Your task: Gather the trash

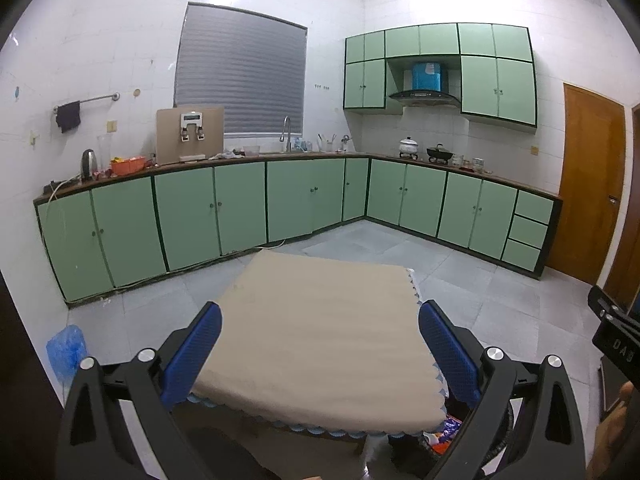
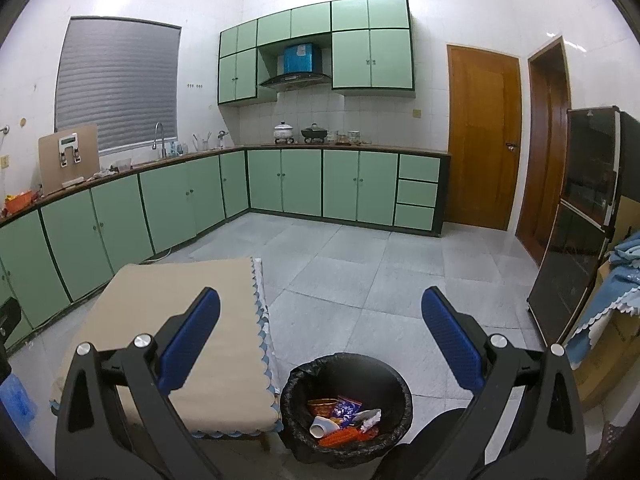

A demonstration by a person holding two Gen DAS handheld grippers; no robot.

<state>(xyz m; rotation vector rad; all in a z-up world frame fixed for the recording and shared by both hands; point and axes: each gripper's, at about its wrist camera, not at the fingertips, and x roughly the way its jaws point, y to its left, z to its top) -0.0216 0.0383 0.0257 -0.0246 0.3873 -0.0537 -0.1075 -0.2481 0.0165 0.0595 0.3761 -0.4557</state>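
Note:
A black-lined trash bin [image 2: 402, 390] stands on the floor by the table's near right corner. It holds wrappers, a white cup and crumpled paper [image 2: 344, 418]. A bit of that trash [image 1: 444, 434] shows under the table's edge in the left wrist view. My right gripper [image 2: 320, 338] is open and empty, above the bin. My left gripper [image 1: 320, 350] is open and empty, above the beige tablecloth on the low table [image 1: 320, 332]. The table [image 2: 208, 320] also shows in the right wrist view, with nothing on it.
Green cabinets [image 1: 240, 204] with a cluttered counter run along the far walls. A blue plastic bag [image 1: 66, 346] lies on the floor at left. A wooden door [image 2: 482, 136] and a dark glass cabinet [image 2: 580, 216] stand at right, beside boxes under a blue cloth [image 2: 616, 276].

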